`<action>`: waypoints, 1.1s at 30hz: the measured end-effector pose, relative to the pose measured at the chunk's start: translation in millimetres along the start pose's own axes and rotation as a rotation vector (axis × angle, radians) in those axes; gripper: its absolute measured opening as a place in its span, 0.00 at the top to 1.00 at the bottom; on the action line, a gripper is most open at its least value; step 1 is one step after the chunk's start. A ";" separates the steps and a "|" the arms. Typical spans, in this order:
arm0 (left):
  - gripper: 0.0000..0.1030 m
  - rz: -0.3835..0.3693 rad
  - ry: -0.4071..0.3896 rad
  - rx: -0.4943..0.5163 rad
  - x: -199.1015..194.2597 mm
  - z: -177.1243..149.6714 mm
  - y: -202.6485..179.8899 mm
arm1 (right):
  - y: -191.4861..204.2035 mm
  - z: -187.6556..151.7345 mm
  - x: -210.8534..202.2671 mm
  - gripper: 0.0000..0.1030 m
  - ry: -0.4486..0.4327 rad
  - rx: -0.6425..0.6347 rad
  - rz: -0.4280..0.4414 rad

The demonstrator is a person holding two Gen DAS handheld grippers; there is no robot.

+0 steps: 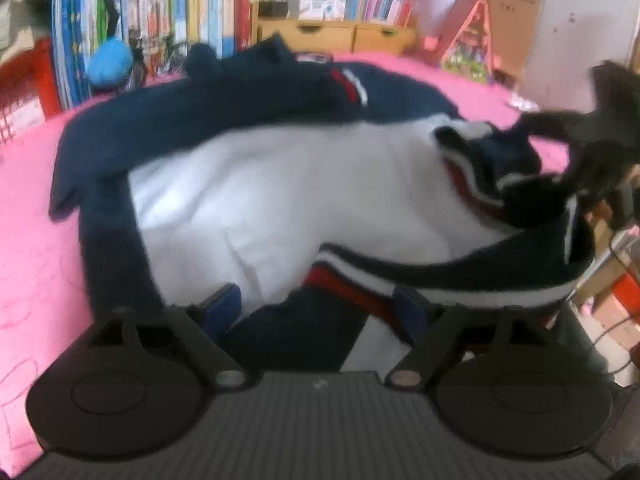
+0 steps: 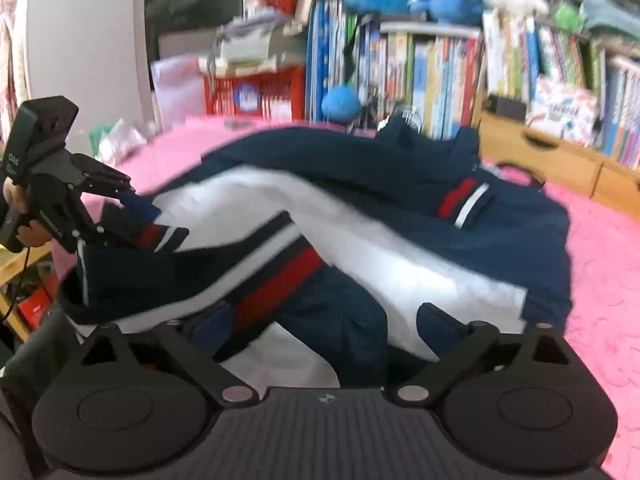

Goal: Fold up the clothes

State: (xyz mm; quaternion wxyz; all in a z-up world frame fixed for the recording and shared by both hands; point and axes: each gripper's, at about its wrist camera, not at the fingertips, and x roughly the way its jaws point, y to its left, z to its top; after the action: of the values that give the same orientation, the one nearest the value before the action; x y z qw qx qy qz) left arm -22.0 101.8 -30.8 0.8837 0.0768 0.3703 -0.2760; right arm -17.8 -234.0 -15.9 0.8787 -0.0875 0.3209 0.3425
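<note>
A navy jacket [image 1: 248, 120] with a white lining and red and white stripes lies spread on the pink blanket [image 1: 36, 240]. In the left wrist view my left gripper [image 1: 318, 308] hovers low over its near edge, jaws wide, with a navy striped sleeve lying loose between the fingers. My right gripper [image 1: 488, 168] reaches in from the right, open, by a striped cuff. In the right wrist view my right gripper [image 2: 324, 320] stands open over the jacket [image 2: 500, 240], with cloth under the gap. My left gripper [image 2: 144, 220] is at the left, jaws apart at the striped cuff [image 2: 164, 236].
A bookshelf [image 1: 192, 4] full of books stands behind the bed, with wooden drawers [image 1: 332, 34] and a blue plush toy [image 1: 110, 62] beside it. A red crate [image 2: 256, 92] sits at the back left in the right wrist view. A hand [image 2: 28, 232] holds the left gripper.
</note>
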 end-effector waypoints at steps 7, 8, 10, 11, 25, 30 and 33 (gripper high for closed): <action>0.77 0.113 -0.087 0.007 -25.9 -4.4 -18.5 | 18.8 -9.2 -6.6 0.66 0.019 0.000 0.061; 0.78 0.114 -0.115 -0.021 -33.4 1.7 -13.8 | 18.8 -7.6 -12.9 0.71 0.001 0.010 0.048; 0.78 0.116 -0.185 -0.069 -51.5 15.0 -3.6 | 14.8 -2.5 -30.7 0.76 -0.062 0.046 0.032; 0.79 0.120 -0.238 -0.087 -61.8 21.7 1.8 | 12.7 1.8 -41.5 0.78 -0.112 0.061 0.022; 0.74 0.500 -0.201 -0.257 -15.5 -2.5 60.1 | -41.9 -13.3 1.8 0.70 -0.009 0.290 -0.345; 0.68 0.482 -0.327 -0.297 -44.3 -1.9 48.9 | -33.4 -15.5 -17.7 0.48 -0.083 0.207 -0.445; 0.52 0.425 -0.397 -0.248 -54.8 5.5 23.3 | -13.4 -13.8 -23.4 0.48 -0.152 0.096 -0.499</action>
State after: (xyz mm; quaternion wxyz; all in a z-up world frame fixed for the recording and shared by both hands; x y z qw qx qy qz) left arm -37.4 143.0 9.7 0.9791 -0.0113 0.1972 -0.0477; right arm -29.1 -262.0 -13.0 0.9607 -0.0959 0.2384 0.1053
